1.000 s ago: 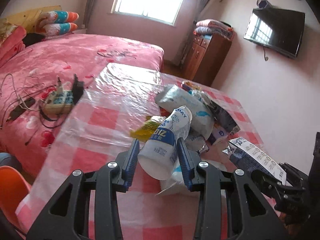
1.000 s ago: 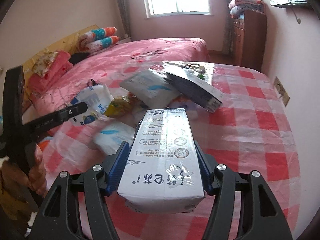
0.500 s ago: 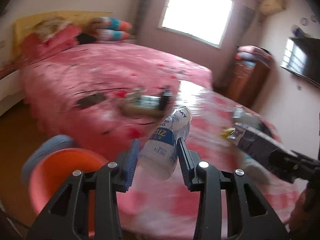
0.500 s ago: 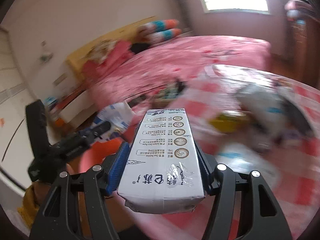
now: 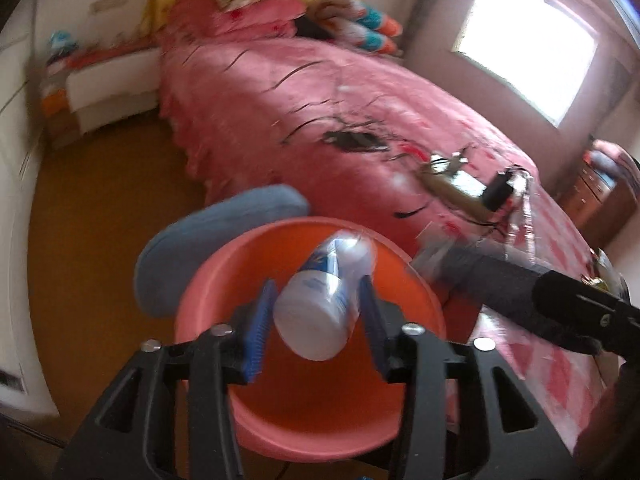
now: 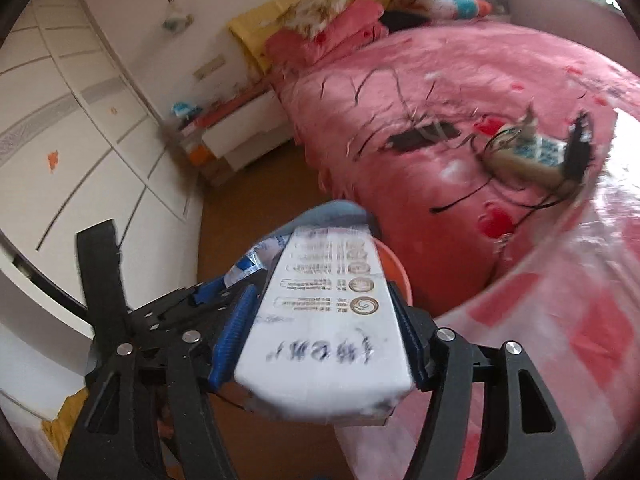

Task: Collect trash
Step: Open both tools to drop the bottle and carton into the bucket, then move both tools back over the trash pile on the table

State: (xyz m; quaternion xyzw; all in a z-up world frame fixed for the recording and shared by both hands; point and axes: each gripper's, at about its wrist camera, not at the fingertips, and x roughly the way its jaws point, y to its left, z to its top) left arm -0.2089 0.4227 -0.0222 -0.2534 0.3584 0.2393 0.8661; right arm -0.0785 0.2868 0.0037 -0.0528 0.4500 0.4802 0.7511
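My left gripper (image 5: 316,320) is over the orange bin (image 5: 408,408). Its jaws stand wider than the white yogurt bottle (image 5: 320,316) between them, with gaps on both sides. The bottle hangs over the bin's opening. My right gripper (image 6: 328,332) is shut on a white milk carton (image 6: 328,336) and holds it beside the left gripper (image 6: 224,300), just above the bin's rim (image 6: 394,268). The carton also shows in the left wrist view (image 5: 472,272), blurred, at the right of the bin.
A blue stool (image 5: 208,240) stands behind the bin on the brown floor. The pink bed (image 5: 320,120) carries a power strip with cables (image 5: 460,188). The checked tablecloth (image 6: 560,320) is to the right. White wardrobes (image 6: 60,120) line the left wall.
Both grippers swung left from the table to over the orange bin. The left jaws opened and the yogurt bottle is loose between them. The right still grips the carton.
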